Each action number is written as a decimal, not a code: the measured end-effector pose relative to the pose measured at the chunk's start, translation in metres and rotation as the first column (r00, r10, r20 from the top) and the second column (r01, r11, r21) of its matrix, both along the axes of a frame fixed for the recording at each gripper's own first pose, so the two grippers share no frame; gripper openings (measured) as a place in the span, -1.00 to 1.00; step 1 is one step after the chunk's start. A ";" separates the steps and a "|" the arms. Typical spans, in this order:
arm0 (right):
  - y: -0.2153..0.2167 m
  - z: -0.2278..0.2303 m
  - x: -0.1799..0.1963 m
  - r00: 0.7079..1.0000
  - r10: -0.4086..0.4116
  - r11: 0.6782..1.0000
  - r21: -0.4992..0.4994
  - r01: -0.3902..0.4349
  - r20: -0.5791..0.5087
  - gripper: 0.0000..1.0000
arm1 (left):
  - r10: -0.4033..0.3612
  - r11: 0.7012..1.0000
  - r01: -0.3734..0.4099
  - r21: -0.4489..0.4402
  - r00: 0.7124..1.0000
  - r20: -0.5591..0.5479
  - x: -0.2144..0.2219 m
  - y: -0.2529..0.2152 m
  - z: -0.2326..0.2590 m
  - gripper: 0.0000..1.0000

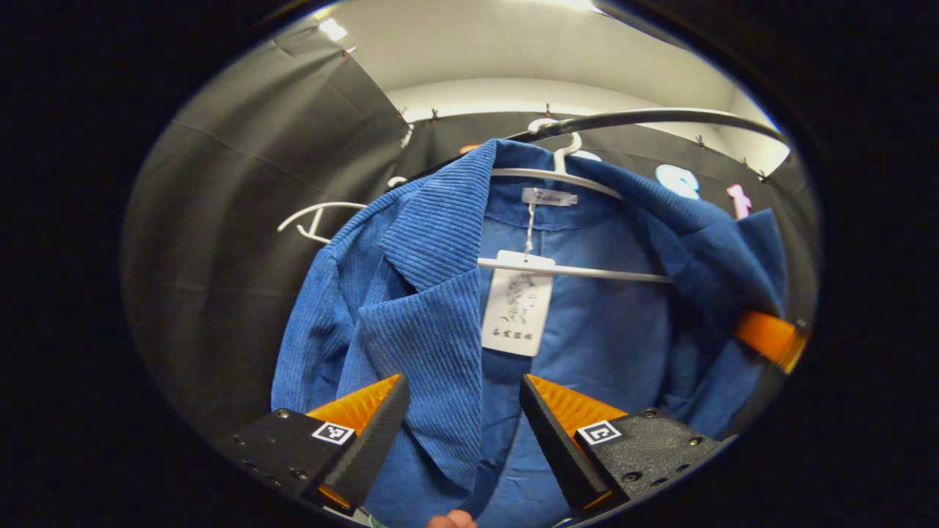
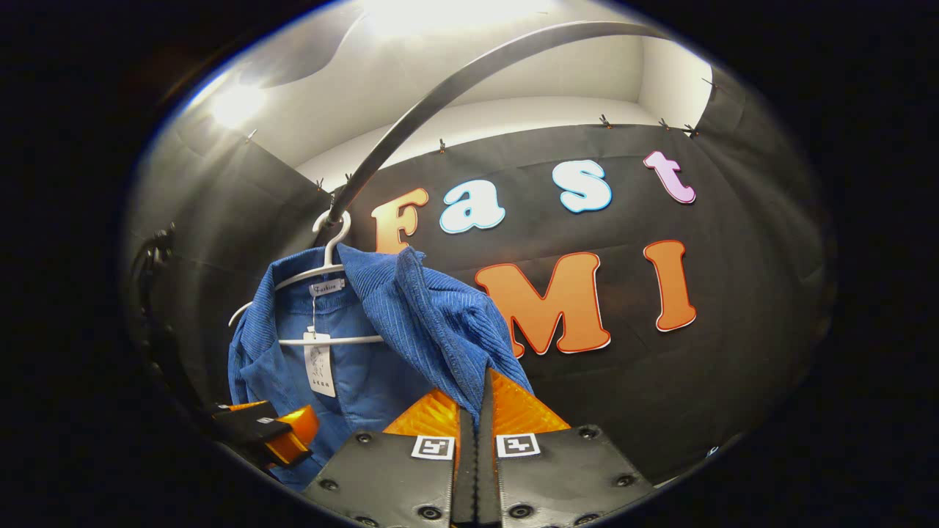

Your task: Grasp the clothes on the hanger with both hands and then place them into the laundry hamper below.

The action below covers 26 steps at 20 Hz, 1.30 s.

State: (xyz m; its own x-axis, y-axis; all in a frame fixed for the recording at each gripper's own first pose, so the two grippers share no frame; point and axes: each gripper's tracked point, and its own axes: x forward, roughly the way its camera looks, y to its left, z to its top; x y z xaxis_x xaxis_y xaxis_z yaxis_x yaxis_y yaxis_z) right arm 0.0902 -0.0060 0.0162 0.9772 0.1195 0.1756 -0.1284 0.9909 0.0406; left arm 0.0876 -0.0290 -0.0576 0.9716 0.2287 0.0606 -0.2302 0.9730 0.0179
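Observation:
A blue corduroy jacket (image 1: 601, 330) hangs on a white hanger (image 1: 579, 271) hooked over a dark rail (image 1: 660, 116). A paper tag (image 1: 517, 308) dangles inside the collar. My left gripper (image 1: 462, 381) is open, and the jacket's left lapel hangs between its spread fingers without being pinched. In the right gripper view, my right gripper (image 2: 475, 385) is shut on the front edge of the jacket (image 2: 367, 374), which drapes from the hanger (image 2: 330, 341). The right gripper (image 1: 766, 337) also shows at the jacket's far right edge, and the left gripper (image 2: 264, 433) sits low beside the jacket.
A second, bare white hanger (image 1: 315, 213) hangs on the rail to the left of the jacket. The rail (image 2: 440, 95) curves overhead. Black booth cloth stands close behind the jacket. A person's fingertip (image 1: 451, 519) peeks in at the bottom edge.

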 end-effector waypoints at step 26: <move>-0.024 0.053 0.009 0.958 -0.213 0.965 -0.112 0.237 0.191 -0.84 | 0.242 0.840 -0.348 0.416 0.927 0.288 0.054 0.196 0.221 -0.90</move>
